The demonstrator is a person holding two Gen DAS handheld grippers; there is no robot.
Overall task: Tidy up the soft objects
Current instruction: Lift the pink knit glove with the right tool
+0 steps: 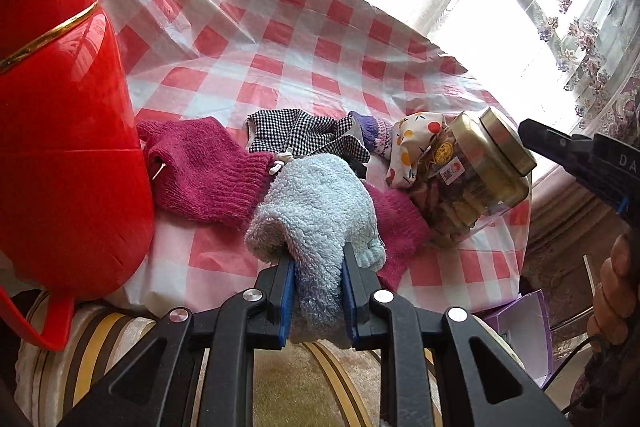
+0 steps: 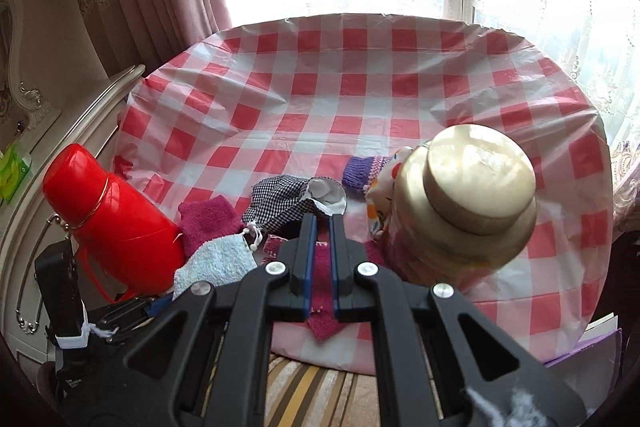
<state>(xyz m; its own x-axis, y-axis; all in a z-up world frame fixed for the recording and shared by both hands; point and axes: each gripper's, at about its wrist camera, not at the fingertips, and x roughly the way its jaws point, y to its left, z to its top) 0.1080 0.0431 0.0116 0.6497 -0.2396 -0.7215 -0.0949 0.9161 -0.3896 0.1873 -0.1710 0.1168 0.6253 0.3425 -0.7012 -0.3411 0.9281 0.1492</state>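
Fluffy pale-blue sock (image 1: 316, 211): clamped between the pads of the left tool (image 1: 318, 267), at 6 o'clock of the worktop, draped over the pile.
Right tool (image 2: 323, 227): clenched, nothing between its pads; hovers above a magenta knit piece (image 2: 322, 303).
Magenta knit sock (image 1: 200, 171): at 9 o'clock of the blue sock, touching it.
Checked cloth (image 1: 304, 135): at 12 o'clock, behind the pile.
Purple sock (image 2: 362, 173): just beside the jar.
Jar (image 1: 472, 179): gold lid, at 3 o'clock.
Red flask (image 2: 116, 223): at 9 o'clock.
Worktop (image 2: 360, 87): red-and-white checked cover.
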